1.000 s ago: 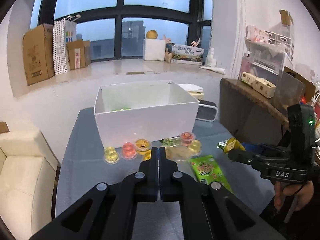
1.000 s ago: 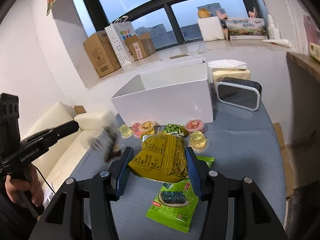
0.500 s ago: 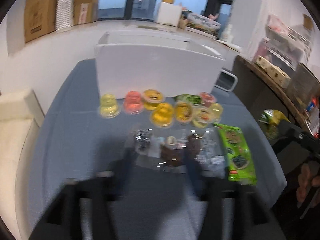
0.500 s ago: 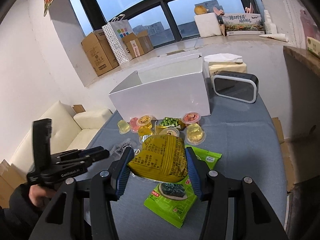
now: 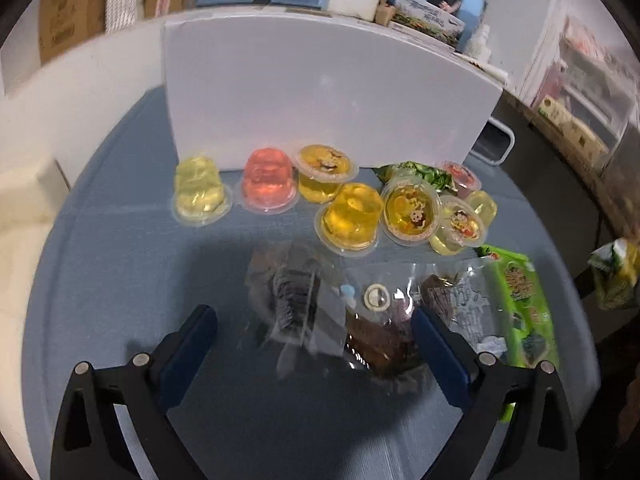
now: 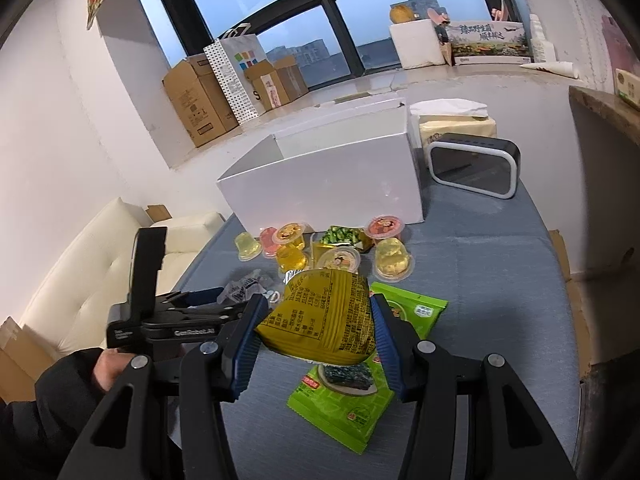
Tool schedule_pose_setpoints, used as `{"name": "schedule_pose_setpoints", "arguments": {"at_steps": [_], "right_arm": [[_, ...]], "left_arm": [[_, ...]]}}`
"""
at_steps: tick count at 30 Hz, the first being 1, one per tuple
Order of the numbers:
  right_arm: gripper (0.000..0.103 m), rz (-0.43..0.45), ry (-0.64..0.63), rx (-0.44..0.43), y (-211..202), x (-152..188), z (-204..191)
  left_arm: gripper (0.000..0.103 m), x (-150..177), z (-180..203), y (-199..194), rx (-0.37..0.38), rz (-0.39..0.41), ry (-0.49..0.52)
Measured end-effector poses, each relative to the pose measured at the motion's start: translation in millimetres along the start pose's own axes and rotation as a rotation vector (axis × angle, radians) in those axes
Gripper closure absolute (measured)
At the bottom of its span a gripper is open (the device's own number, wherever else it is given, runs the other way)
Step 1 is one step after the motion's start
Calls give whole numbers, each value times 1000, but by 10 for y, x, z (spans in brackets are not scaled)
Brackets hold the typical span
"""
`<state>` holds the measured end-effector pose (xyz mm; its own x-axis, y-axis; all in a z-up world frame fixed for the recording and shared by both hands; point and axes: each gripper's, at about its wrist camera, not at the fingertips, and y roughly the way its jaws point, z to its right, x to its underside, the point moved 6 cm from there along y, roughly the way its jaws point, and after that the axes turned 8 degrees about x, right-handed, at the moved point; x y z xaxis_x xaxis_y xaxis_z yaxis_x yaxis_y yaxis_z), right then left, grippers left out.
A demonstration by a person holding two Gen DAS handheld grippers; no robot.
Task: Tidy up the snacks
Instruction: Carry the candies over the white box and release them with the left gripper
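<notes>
The left gripper point(image 5: 314, 334) stands spread wide over the blue tabletop point(image 5: 120, 264), its jaws having just been opening, with a pile of clear wrappers point(image 5: 304, 304) lying between the blue pads; the picture is smeared there, so I cannot tell whether either pad touches them. At about twelve o'clock from it sits a row of jelly cups point(image 5: 352, 216), yellow, pink and orange, and behind them the white box point(image 5: 320, 92). At three o'clock lies a green seaweed packet point(image 5: 520, 300).

The right gripper point(image 6: 316, 328) is clamped at a middling width on a yellow snack bag point(image 6: 320, 316), pads pressing both sides, the bag lifted above the green packet. At nine o'clock from it a hand point(image 6: 112, 368) in a dark sleeve grips the other tool. Beside the box, at one o'clock, stands a small black clock point(image 6: 474, 168).
</notes>
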<state>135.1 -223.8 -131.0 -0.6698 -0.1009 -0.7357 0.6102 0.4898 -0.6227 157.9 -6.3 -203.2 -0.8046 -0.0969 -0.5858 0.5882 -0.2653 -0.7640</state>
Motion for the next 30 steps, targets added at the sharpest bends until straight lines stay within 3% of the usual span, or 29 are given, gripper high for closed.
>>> {"name": "schedule_pose_setpoints", "arguments": {"at_steps": [3, 4, 5, 7, 11, 15, 20, 22, 30], "right_arm": [[46, -5, 15, 4, 14, 9, 51], [46, -8, 18, 5, 23, 14, 61], [46, -10, 20, 3, 30, 19, 63], [46, -13, 22, 1, 46, 28, 59], [46, -20, 19, -6, 79, 45, 40], [46, -24, 25, -4, 94, 55, 60], [46, -21, 23, -9, 94, 45, 28], [46, -18, 17, -13, 92, 39, -9], [46, 12, -7, -23, 17, -70, -137]], "left_arm": [[20, -26, 58, 42, -33, 19, 49], [34, -49, 55, 42, -23, 25, 37], [49, -79, 56, 29, -6, 33, 27], [59, -131, 37, 42, 91, 19, -44], [66, -149, 92, -36, 121, 54, -23], [76, -223, 266, -347, 143, 141, 23], [80, -348, 479, -726, 106, 213, 130], [81, -409, 536, -875, 46, 260, 179], [88, -477, 539, -1373, 43, 331, 203]]}}
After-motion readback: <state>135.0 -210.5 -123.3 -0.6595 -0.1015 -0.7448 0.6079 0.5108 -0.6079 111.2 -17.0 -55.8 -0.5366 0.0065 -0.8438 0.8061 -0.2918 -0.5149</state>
